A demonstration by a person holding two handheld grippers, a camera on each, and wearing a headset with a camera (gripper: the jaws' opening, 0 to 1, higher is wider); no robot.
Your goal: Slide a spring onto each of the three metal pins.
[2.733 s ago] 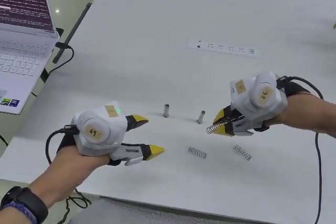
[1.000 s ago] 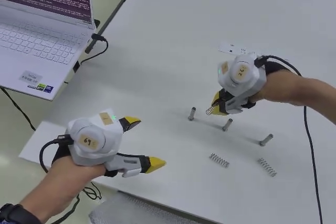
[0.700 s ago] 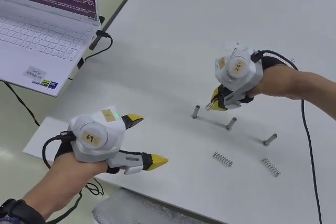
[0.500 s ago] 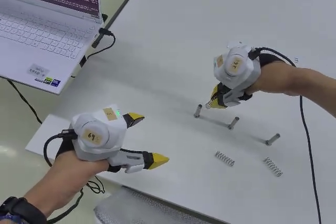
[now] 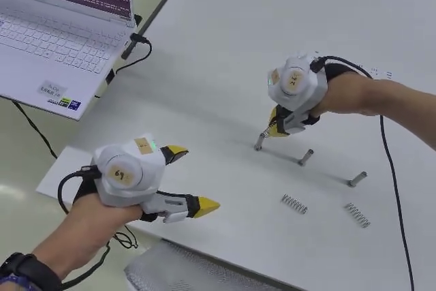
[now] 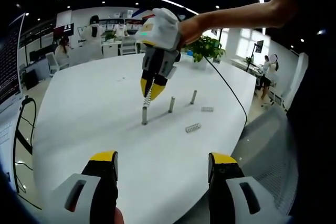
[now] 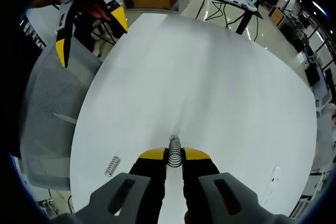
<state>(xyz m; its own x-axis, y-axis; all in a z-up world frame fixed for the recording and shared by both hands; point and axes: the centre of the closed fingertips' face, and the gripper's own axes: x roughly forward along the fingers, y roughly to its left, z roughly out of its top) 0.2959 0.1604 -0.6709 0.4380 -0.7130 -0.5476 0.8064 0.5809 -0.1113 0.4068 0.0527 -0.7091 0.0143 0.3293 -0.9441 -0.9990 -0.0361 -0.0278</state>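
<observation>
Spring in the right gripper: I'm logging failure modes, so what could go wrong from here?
The spring hangs slightly tilted just above a pin. Its end could catch the pin top and bend, or slip from the right gripper. The left gripper is open and far off, so a nudged pin may tip.

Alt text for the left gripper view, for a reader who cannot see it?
The right gripper reaches down over a white table, holding a spring upright with its lower end at the top of the nearest metal pin. Two more pins and two loose springs sit nearby, and the left gripper is open in the foreground.
</observation>
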